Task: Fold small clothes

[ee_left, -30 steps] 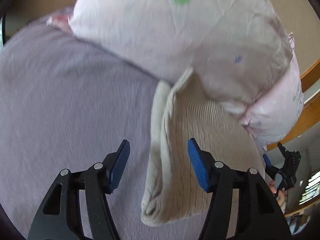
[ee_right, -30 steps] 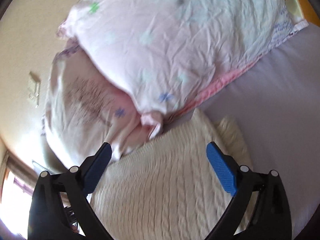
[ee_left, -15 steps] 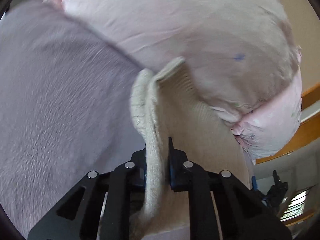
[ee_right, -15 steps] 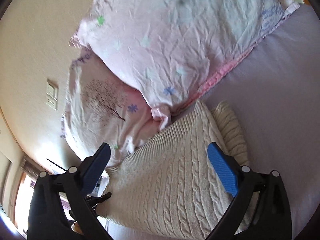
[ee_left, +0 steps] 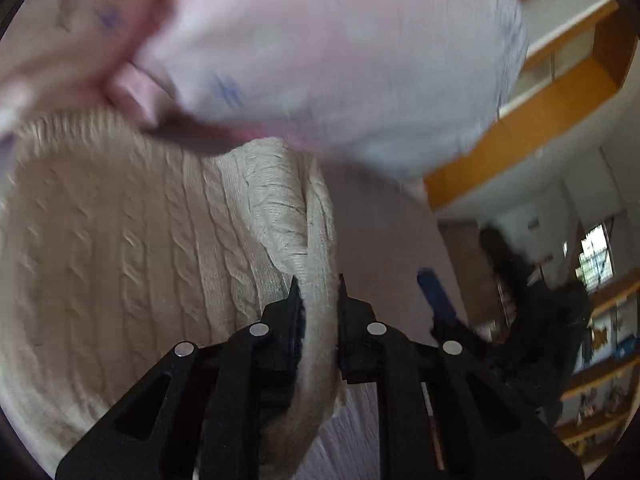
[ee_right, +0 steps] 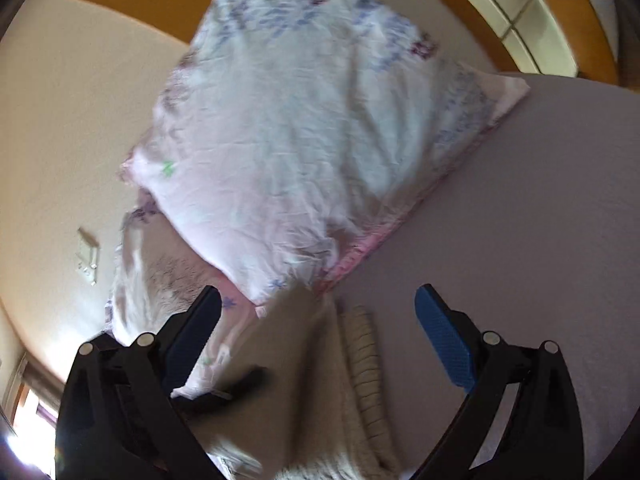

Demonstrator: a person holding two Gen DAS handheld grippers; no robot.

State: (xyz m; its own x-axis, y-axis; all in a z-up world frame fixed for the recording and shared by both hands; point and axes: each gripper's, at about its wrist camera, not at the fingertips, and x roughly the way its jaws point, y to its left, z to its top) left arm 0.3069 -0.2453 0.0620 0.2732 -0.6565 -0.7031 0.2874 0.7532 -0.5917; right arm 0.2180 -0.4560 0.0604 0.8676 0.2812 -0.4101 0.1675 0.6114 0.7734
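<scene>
A cream cable-knit sweater (ee_left: 132, 264) lies on the lilac bed sheet (ee_left: 384, 240) against the pillows. My left gripper (ee_left: 318, 292) is shut on the sweater's ribbed edge and holds it lifted. In the right wrist view the sweater (ee_right: 352, 392) lies low between the jaws. My right gripper (ee_right: 318, 328) is open and empty above it. The right gripper also shows blurred at the right of the left wrist view (ee_left: 440, 300).
Two pink floral pillows (ee_right: 312, 152) lean against the cream wall (ee_right: 52, 120) right behind the sweater. A wooden headboard shelf (ee_left: 540, 92) runs behind them. The lilac sheet (ee_right: 520, 220) stretches to the right. Room shelves (ee_left: 600, 360) stand far off.
My left gripper closed on the sweater's edge and swung it over toward the right, turning the view. My right gripper stayed open and pulled back from the sweater.
</scene>
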